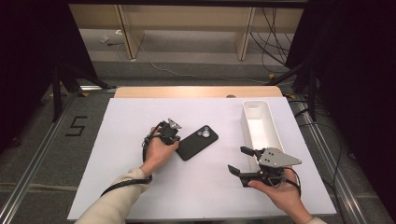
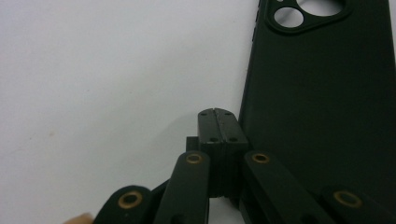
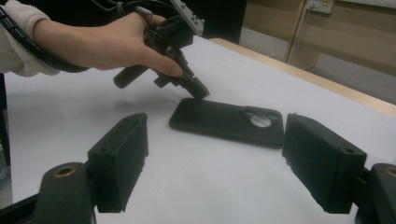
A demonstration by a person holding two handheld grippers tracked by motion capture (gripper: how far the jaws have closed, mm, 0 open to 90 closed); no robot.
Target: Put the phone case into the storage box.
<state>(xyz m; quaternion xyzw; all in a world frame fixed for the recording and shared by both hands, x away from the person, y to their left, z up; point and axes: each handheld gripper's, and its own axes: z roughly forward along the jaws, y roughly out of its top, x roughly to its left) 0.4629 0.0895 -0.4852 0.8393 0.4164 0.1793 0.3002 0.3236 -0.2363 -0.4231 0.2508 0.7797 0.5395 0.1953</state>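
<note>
Phone case, black and single, lies back-up mid-table on the white board. One white tray stands well right. Left gripper, jaws pressed together on nothing, touches the case's near edge. Right gripper hovers apart, jaws wide and empty, bare board between.

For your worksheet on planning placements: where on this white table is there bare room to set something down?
Bare: the white table left of the left gripper, and its far strip beyond the black phone case. Crowded: between case, long white plastic bin and right gripper.
</note>
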